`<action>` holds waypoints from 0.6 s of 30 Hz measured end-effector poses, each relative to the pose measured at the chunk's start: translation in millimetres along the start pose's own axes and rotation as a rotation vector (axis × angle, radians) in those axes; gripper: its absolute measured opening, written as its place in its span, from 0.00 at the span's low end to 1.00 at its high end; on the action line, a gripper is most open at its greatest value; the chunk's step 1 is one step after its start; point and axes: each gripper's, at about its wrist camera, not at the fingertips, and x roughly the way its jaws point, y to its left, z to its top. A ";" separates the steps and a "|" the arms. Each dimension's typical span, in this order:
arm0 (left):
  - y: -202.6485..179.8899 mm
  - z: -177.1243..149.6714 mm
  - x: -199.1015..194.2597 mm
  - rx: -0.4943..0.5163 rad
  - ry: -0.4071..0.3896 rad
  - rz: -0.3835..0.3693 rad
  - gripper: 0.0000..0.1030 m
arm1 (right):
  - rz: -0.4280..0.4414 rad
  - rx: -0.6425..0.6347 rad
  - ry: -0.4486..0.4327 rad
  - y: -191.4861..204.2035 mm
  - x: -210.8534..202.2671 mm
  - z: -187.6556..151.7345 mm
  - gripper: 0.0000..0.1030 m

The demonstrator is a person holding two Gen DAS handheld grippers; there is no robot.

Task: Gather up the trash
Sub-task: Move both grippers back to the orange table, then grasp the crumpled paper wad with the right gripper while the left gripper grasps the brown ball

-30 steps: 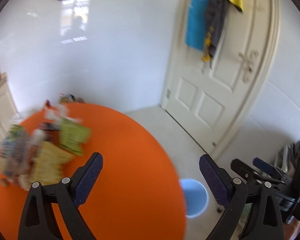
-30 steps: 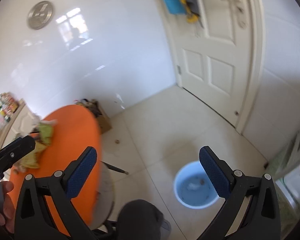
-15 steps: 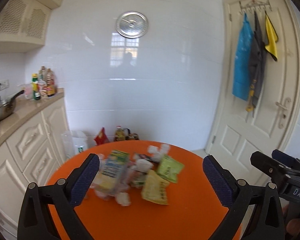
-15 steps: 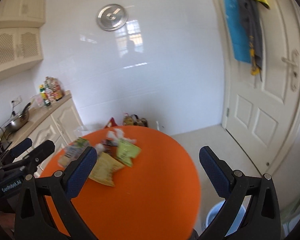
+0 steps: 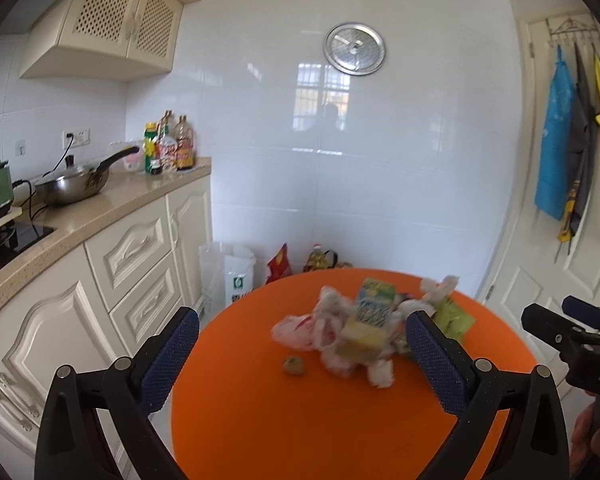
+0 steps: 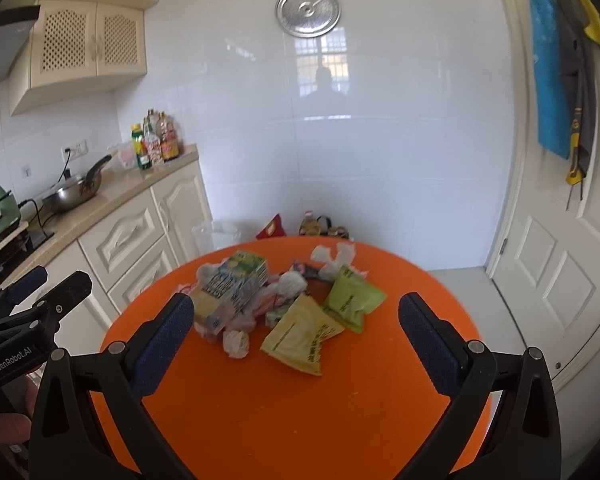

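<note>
Left tongs apart and empty, right tongs apart and empty, trash pile sat mid-desk, "GenRobot.AI" read on left unit, carton print blurred, yellow pouch text unreadable.

Orange counter; yellow packet, green packet, blue-yellow carton; gripper pads showing dark blue, dotted

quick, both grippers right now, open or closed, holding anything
Left gripper: open, holding nothing, above the orange table.
Right gripper: open, holding nothing, fingers wide apart, facing the trash pile.
</note>
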 end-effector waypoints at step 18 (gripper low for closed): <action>-11.8 62.9 182.3 0.037 0.319 0.030 0.97 | 0.135 -0.151 0.336 64.7 140.0 -45.9 0.62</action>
